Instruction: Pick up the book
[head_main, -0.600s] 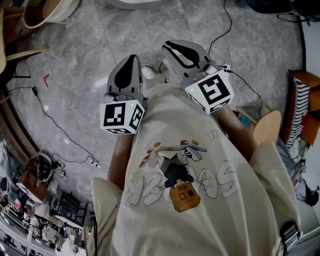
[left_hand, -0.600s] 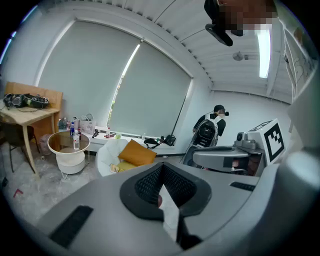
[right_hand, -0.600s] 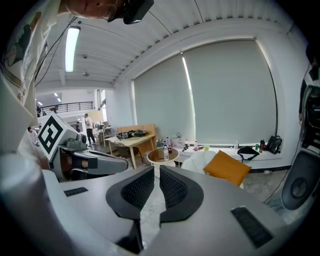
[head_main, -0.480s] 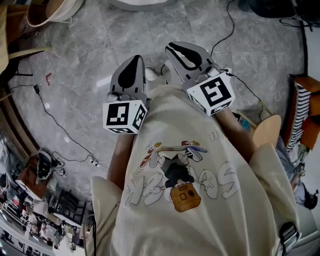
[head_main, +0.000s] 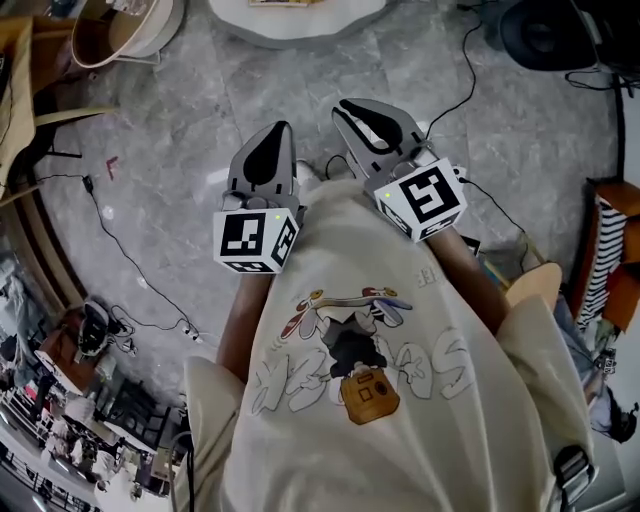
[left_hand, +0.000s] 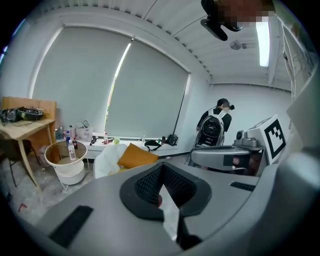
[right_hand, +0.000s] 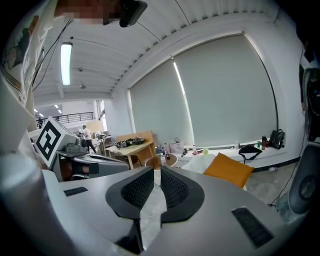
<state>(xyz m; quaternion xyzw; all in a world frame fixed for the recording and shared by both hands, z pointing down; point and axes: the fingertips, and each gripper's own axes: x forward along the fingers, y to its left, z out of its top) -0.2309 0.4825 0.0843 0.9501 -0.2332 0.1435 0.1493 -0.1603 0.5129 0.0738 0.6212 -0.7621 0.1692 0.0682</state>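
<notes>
Book isn't in reach yet. The flat orange-yellow book (left_hand: 134, 156) lies on the white round table (head_main: 300, 20), across the grey stone floor (head_main: 170, 130) from you. I'm taking that orange slab for the book; nothing else in view fits.

Jaws:
- Your left gripper (head_main: 272, 135) is closed pad to pad, with nothing between.
- Your right gripper (head_main: 365, 108) is a narrow slit apart, also empty. You see the room through the gap.

Both are held in front of your chest, angled a little downward, well apart from the table.

What matters for the approach is bearing. In the left gripper view the book sits left of the jaw line. In the right gripper view it (right_hand: 229, 170) sits right of the jaw line. So your two grippers are toed in and their lines cross — neither is aimed at the book.

In the head view the table is straight ahead, roughly between the two. The right tip reads slightly nearer the table, so I'd lead with that hand.

The book looks propped at a tilt, one corner up. I can't call its long axis from here — get closer before choosing the edge, and open the jaws wider first.
</notes>
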